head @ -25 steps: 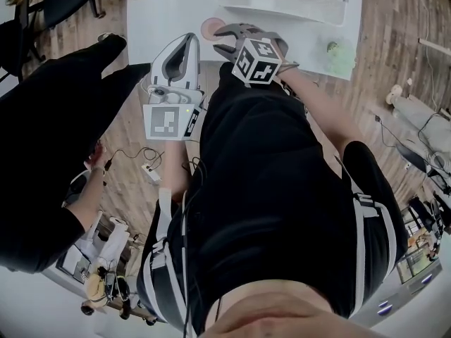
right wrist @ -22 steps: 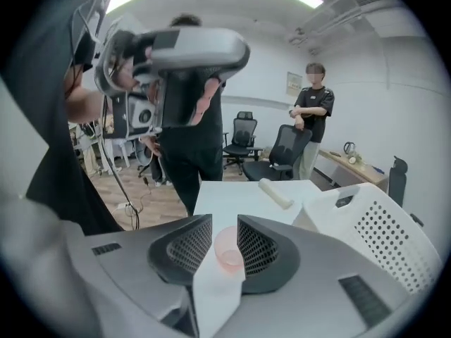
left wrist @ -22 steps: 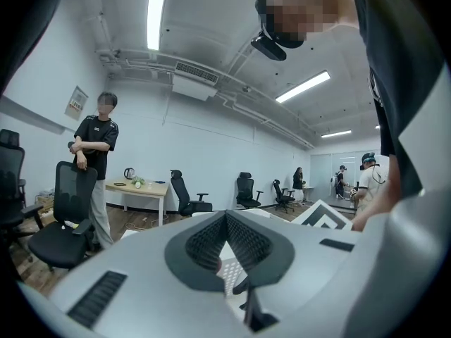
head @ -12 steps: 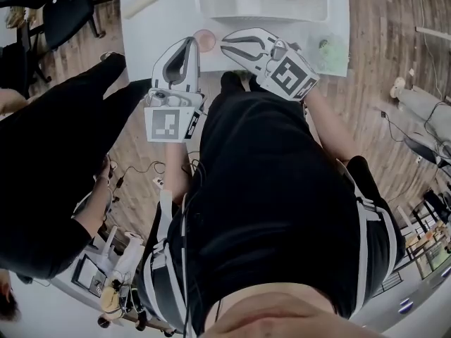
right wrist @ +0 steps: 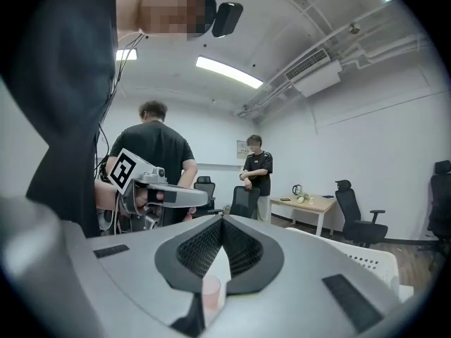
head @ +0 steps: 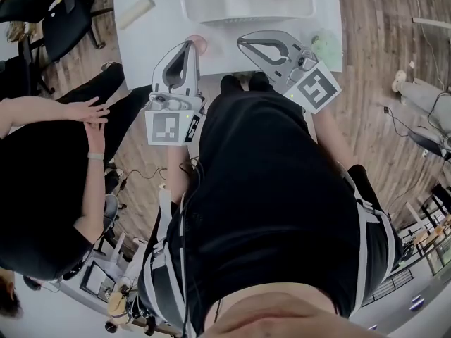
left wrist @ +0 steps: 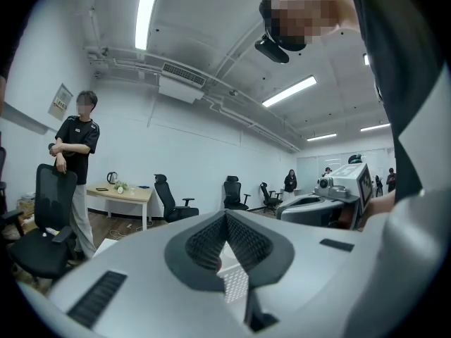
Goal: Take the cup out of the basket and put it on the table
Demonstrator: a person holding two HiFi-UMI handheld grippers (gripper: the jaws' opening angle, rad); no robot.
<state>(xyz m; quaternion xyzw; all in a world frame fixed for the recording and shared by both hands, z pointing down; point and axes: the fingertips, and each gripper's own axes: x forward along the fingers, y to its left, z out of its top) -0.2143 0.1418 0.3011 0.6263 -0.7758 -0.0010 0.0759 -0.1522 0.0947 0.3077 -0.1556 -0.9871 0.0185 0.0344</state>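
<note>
Pink translucent round cup (head: pixel 201 43) | white table (head: pixel 151 48) | perforated white basket (head: pixel 211 4)

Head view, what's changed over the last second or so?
The right hand-held gripper swung right, away from the pink cup, and its jaws have just closed on nothing. The left hand-held gripper stayed shut, and the pink cup stayed on the table.
</note>
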